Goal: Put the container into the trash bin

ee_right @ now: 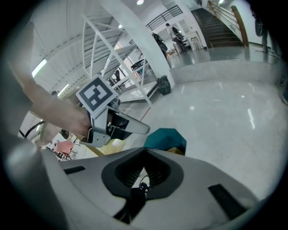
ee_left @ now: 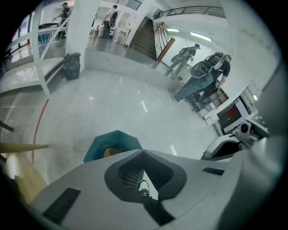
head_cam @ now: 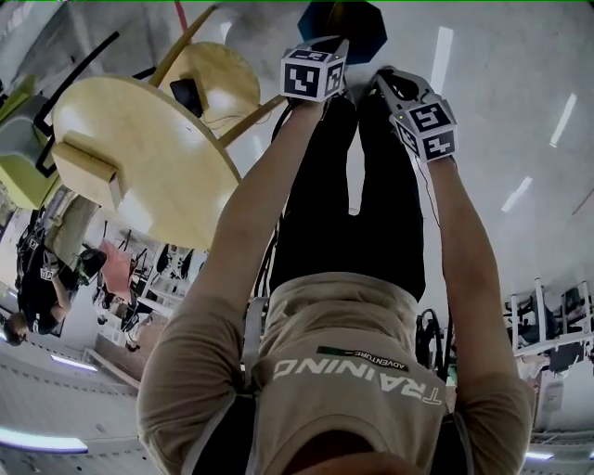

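Note:
A teal trash bin [head_cam: 345, 20] stands on the pale floor just beyond both grippers. It also shows in the left gripper view [ee_left: 113, 143] and the right gripper view [ee_right: 167, 136]. Something yellowish [ee_left: 110, 152] lies inside it; I cannot tell what it is. My left gripper [head_cam: 332, 44] hangs over the bin's near rim, jaws together and empty. My right gripper [head_cam: 397, 85] is beside it, a little nearer, also shut with nothing held. The right gripper view catches the left gripper [ee_right: 135, 127] pointing toward the bin. No container is in either gripper.
A round wooden table [head_cam: 139, 158] stands to the left, with a wooden block [head_cam: 88, 167] on it and a second round top [head_cam: 223, 79] behind. Yellow-green chairs [head_cam: 23, 153] sit at the far left. People stand by a staircase [ee_left: 198, 76] in the distance.

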{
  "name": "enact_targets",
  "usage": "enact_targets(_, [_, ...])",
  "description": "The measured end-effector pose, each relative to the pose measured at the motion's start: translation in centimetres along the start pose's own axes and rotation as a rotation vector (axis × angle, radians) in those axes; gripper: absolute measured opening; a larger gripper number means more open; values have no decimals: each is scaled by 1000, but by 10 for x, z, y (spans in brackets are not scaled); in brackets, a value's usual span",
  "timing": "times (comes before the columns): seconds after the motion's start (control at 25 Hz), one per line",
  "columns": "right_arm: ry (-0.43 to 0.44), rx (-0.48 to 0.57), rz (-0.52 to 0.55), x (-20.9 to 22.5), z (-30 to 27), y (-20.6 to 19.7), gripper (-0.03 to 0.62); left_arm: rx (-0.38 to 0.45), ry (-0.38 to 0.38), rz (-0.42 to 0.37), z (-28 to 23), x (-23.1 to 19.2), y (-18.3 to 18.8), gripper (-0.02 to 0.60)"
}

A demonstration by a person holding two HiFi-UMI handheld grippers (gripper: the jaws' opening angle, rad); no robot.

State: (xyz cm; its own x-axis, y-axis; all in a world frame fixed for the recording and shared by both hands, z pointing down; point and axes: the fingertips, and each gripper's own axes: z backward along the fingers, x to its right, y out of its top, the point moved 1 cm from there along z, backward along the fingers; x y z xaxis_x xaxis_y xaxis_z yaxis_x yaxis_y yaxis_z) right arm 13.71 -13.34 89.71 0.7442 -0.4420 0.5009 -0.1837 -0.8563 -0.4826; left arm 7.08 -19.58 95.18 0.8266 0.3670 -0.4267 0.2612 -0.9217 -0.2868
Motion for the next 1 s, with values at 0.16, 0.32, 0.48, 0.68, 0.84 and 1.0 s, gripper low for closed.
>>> enact_targets(0.16, [-12, 22, 29, -20, 29, 18, 5, 98, -14, -44, 48, 28, 29, 11])
enact_targets(0.32, [-37, 33, 111, -42, 66, 33, 5, 149, -3, -56, 97, 58, 36, 11])
enact_targets(0.48, [-56, 93, 148, -64, 100, 72, 5, 237, 37, -81, 155, 76, 55, 11])
enact_targets(0.68, [-113, 184, 179, -105, 180, 127, 5, 364, 73, -161, 253, 125, 81, 11])
enact_targets(0.84, [-182, 315, 212, -127, 253, 176, 5, 467, 84, -256, 322, 169, 107, 11])
enact_targets(1.0, [-181, 457, 255, -159, 304, 226, 5, 558, 105, -313, 383, 185, 129, 11])
